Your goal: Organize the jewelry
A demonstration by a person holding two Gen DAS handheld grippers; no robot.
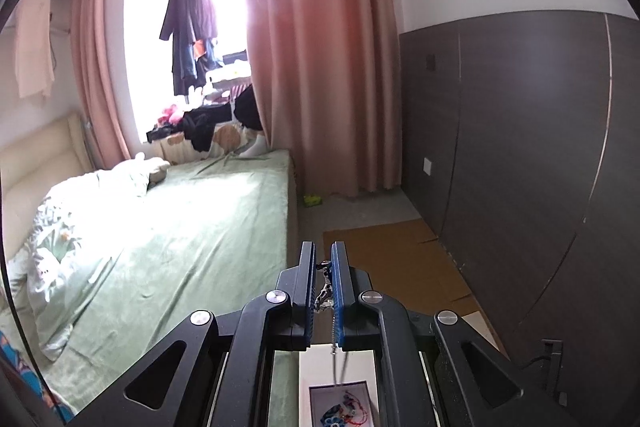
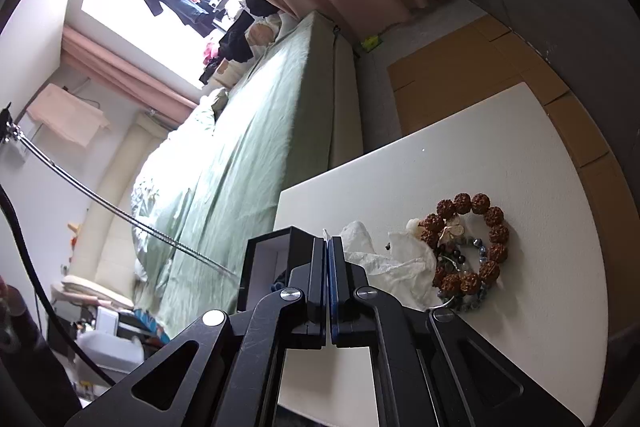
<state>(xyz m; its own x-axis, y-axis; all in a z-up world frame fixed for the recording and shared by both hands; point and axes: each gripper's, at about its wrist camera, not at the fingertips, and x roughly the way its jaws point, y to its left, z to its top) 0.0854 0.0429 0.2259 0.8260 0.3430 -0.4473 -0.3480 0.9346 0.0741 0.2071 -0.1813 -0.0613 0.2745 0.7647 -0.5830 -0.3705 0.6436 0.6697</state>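
Note:
My left gripper (image 1: 323,251) is shut on a silver chain necklace (image 1: 325,291). The chain hangs from between the fingers down toward a white jewelry box (image 1: 316,367) far below, which holds blue and red pieces (image 1: 346,411). In the right wrist view the same chain (image 2: 120,211) runs taut from the upper left down to a black-sided box (image 2: 260,267) on the white table (image 2: 500,155). My right gripper (image 2: 328,242) is shut with nothing visible between its fingers, above the table. A brown beaded bracelet (image 2: 492,227), darker bead bracelets (image 2: 464,259) and a crumpled clear plastic bag (image 2: 396,267) lie right of it.
A bed with a green sheet (image 1: 192,227) lies to the left. Flat cardboard (image 1: 400,259) covers the floor by a dark panelled wall (image 1: 520,147). Pink curtains (image 1: 320,47) hang by the window. A black cable (image 2: 36,291) crosses the lower left.

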